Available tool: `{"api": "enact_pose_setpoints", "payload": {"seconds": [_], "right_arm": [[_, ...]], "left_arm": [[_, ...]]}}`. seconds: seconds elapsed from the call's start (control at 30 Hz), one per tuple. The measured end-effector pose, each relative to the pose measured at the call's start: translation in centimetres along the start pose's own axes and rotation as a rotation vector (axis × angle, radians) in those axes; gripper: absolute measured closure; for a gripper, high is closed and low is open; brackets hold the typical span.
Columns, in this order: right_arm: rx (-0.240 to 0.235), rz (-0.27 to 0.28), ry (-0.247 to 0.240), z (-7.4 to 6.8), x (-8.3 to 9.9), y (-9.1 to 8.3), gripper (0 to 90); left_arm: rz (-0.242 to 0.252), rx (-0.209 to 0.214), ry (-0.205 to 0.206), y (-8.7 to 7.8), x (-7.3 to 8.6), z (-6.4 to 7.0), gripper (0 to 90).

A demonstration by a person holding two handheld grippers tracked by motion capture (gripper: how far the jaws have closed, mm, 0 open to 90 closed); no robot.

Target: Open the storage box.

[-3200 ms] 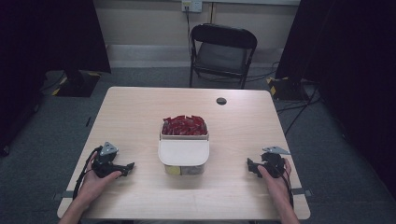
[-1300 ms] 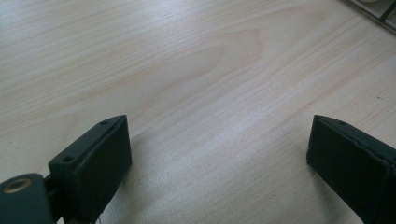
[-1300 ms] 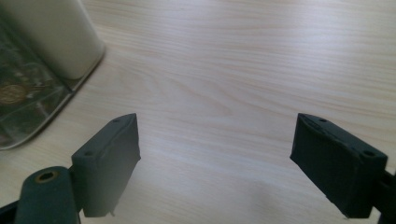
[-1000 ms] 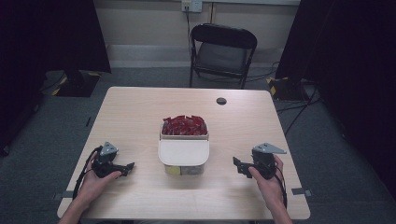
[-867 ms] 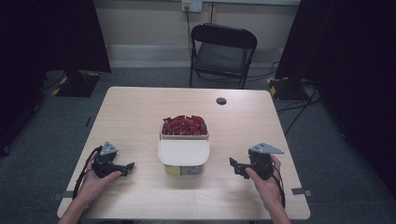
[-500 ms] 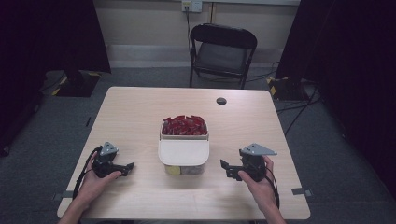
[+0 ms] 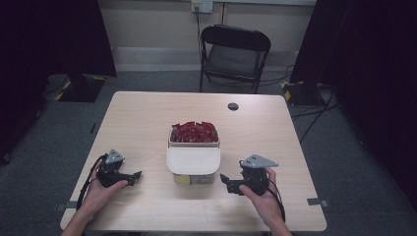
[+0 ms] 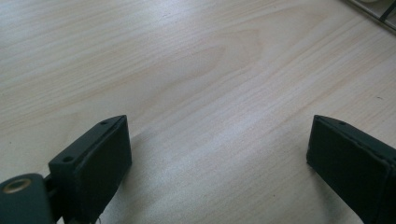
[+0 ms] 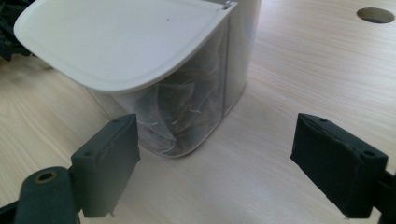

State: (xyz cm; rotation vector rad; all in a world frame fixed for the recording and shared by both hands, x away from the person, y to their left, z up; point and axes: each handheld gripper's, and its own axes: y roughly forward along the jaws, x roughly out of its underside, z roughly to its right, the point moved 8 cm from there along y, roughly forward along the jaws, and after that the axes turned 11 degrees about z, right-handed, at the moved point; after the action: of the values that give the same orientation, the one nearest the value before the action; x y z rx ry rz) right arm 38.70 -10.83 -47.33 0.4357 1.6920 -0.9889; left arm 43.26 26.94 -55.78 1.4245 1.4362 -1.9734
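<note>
Two handheld grippers sat low over a pale wooden table (image 7: 147, 123), one in each of a person's hands, with a container between them. The container (image 7: 193, 160) stood near the middle of the table, a little toward the person's side. It was a clear plastic tub with a white hinged lid (image 7: 193, 161) tipped toward the person, covering the near half. The far half lay uncovered and showed a heap of red packets (image 7: 193, 132).

The right gripper (image 7: 227, 180) was held just beside the container's near right corner, its tips pointing left at the tub without touching it. Its jaws stood wide apart with nothing between them. In the right gripper view, the tub's clear wall (image 9: 205, 93) rose close ahead between the two black jaws, with crumpled pale sachets faintly visible through the plastic and the white lid overhanging above.

The left gripper (image 7: 134, 176) rested near the table's front left area, well apart from the container, tips pointing right toward it. Its jaws were also spread wide and held nothing. The left gripper view showed bare wood grain between them.

Farther back, a small dark round hole (image 7: 233, 106) marked the tabletop. Beyond the table stood a black folding chair (image 7: 235, 54) on grey carpet.
</note>
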Motion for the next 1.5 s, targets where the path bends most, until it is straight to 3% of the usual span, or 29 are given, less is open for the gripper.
{"api": "enact_pose_setpoints", "payload": {"seconds": [0.47,1.0,1.5], "right_arm": [[-0.053,-0.029,-0.029,-2.0,0.5,2.1,14.6],[-0.071,-0.027,-0.011,-2.4,-0.1,3.7,13.8],[-0.072,-0.008,-0.011,-2.3,-0.7,3.3,13.8]], "left_arm": [[0.000,0.002,0.001,0.0,0.0,0.0,6.1],[0.000,0.001,0.001,0.0,0.0,0.0,6.1],[0.000,0.001,-0.001,0.0,0.0,0.0,6.1]]}}
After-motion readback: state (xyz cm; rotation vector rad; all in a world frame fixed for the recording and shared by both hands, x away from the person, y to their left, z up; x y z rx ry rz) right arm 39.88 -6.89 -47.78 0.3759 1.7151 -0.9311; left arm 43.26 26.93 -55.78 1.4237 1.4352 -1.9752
